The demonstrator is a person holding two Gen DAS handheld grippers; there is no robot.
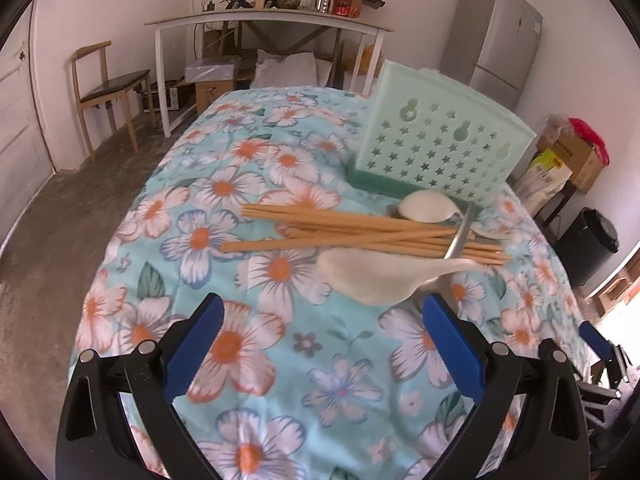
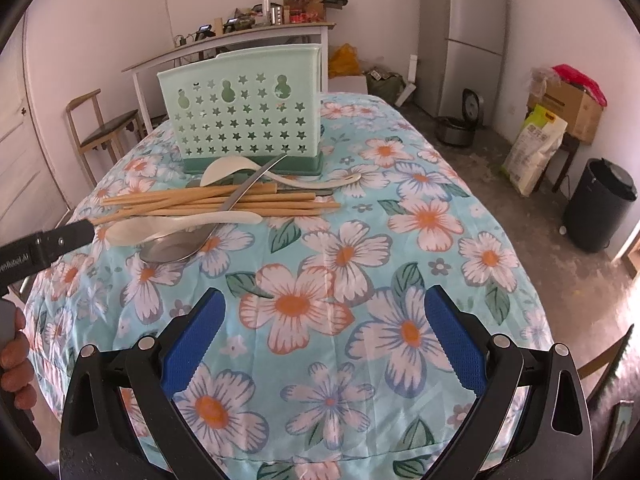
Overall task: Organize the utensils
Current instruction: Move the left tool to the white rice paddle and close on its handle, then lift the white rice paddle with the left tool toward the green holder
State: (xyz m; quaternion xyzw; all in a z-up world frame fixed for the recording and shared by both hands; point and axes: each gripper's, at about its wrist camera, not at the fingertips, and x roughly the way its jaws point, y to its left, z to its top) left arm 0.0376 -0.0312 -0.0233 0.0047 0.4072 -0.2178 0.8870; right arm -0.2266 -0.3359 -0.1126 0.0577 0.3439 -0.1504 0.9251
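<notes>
Right wrist view: your right gripper (image 2: 320, 332) is spread wide and empty, like the left gripper (image 1: 320, 336). Bamboo chopsticks (image 2: 216, 204), white plastic spoons (image 2: 180, 226) and steel spoon (image 2: 180, 246) piled at 11 o'clock, fronting the mint-green star-perforated plastic holder (image 2: 244, 108), so loading is short.

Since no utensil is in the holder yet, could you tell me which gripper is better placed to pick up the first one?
Left, probably: the left gripper is open right beside the near white spoon, while the right gripper, also open, is farther back.

Chopsticks (image 2: 224, 202) lie before holder (image 2: 244, 108).
</notes>
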